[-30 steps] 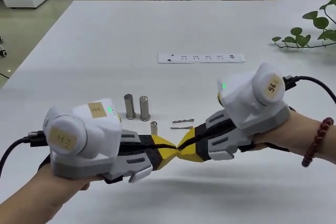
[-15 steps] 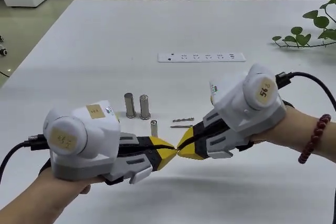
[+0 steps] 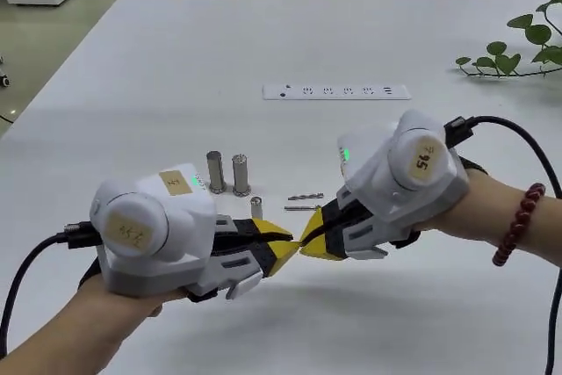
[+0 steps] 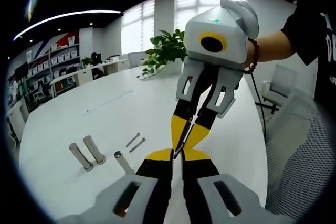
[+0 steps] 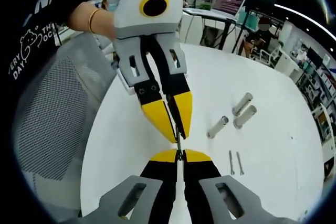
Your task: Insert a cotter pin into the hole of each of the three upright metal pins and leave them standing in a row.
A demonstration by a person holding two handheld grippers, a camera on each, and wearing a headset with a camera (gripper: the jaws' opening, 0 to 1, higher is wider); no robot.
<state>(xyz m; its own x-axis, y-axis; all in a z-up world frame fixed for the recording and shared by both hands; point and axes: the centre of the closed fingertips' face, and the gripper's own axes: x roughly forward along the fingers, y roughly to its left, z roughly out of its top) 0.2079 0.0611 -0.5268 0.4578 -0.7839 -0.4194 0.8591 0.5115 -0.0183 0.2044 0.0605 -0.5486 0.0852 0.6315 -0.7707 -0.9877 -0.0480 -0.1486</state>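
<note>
The left gripper and right gripper meet tip to tip, both sets of fingers closed on one cotter pin above the table, near the three metal pins. To regrip well, one gripper should let go only once the other pinches the head end firmly. The legs then stay free and straight for the hole.

Head view looked down at the worktop, close, gripper views faced each other, very near, all shared the pins.
</note>
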